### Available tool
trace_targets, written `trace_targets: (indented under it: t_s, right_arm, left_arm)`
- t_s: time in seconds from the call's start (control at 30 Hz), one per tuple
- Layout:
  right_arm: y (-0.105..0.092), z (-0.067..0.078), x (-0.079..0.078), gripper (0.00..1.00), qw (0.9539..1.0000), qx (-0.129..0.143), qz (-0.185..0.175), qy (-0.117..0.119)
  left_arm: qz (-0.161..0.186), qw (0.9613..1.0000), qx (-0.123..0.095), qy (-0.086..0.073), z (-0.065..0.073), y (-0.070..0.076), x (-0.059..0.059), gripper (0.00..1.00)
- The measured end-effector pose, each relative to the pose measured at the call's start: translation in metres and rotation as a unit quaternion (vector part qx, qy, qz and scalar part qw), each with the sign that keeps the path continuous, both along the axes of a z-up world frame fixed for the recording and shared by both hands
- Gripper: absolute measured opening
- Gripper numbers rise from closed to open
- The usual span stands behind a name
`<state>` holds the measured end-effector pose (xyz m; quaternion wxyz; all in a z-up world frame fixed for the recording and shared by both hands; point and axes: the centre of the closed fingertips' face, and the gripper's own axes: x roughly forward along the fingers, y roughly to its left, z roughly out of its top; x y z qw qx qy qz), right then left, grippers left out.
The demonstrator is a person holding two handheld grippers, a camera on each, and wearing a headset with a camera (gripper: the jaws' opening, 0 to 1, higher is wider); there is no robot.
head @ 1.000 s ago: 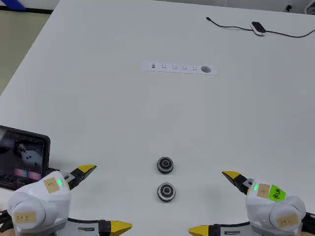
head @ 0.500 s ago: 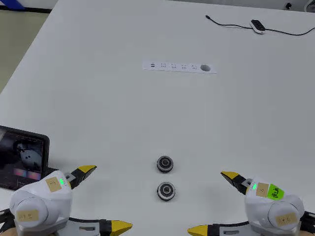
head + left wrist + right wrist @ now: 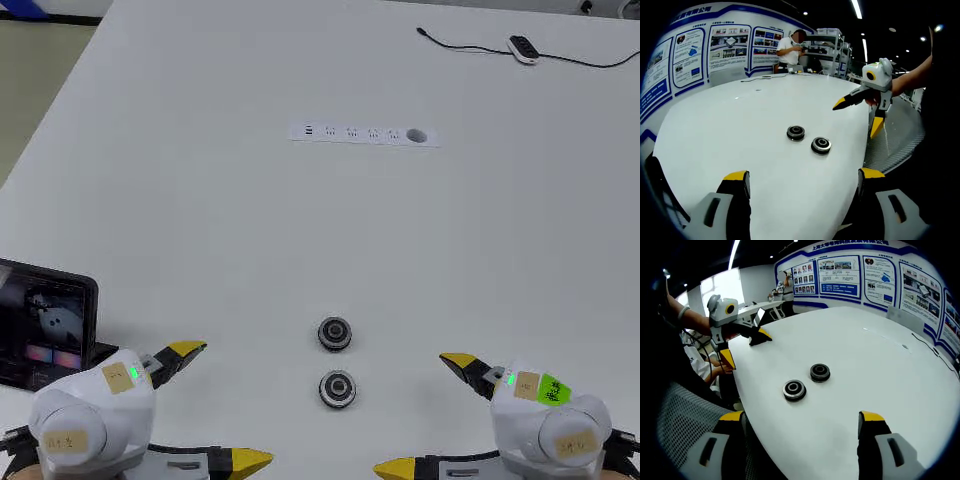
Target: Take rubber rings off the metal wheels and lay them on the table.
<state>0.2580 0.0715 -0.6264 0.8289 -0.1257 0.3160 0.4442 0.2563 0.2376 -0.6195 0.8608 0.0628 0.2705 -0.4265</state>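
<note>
Your L gripper (image 3: 222,405) sits low left, jaws wide apart. R gripper (image 3: 425,413) mirrors it low right, jaws prob. equally spread.

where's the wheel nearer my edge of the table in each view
Head view: near wheel, low centre, the lower one of the pair.
Left gripper view: near wheel, around centre, the right one of the pair.
Right gripper view: near wheel, around centre, the left one of the pair.
Shared landmark: the far wheel, just beside it, further in on the white table.
</note>
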Motion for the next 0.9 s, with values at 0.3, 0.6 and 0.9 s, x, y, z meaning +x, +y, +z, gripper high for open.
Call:
trace_targets:
  t_s: [0.3,0.6,0.9]
  right_arm:
    - [0.010,-0.002,-0.002,0.92,0.9999,0.012,0.000,0.010]
    - [0.018,-0.004,-0.004,0.91,0.9992,0.031,-0.009,0.025]
    - [0.023,-0.006,-0.004,0.90,0.9977,0.049,-0.024,0.041]
  left_arm:
    - [-0.016,0.9998,0.006,-0.001,0.000,-0.007,0.002,0.82]
    - [-0.045,0.9989,0.010,-0.001,0.000,-0.021,0.005,0.74]
    - [-0.071,0.9974,0.015,-0.006,0.003,-0.037,0.009,0.66]
